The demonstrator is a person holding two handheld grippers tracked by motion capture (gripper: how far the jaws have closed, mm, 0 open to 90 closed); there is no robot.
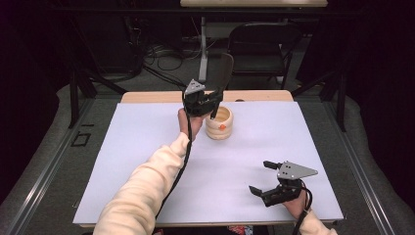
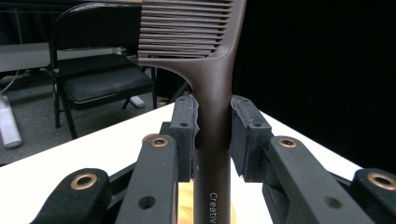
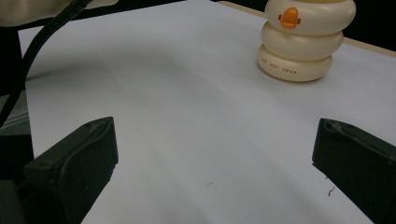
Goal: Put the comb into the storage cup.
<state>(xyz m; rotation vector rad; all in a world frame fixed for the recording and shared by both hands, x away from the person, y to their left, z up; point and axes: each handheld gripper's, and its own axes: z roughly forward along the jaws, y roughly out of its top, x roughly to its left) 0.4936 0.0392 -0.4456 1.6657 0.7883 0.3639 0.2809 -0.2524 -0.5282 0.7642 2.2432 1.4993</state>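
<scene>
We see the left gripper (image 1: 211, 105) clamped on the handle of a dark brown comb (image 2: 212, 93), its pads pressing both sides of the stem. The comb stands upright, its teeth end up and its lower end dipping into the cream ringed cup (image 1: 219, 123) on the white worktop (image 1: 147, 161). The right gripper (image 1: 261, 177) rests near the front edge, its jaws spread wide and holding nothing.

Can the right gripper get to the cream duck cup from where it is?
Probably yes. The right gripper is open, holds nothing, and bare white table lies between it and the duck cup. But the left gripper holds a brown comb right over that cup.
</scene>
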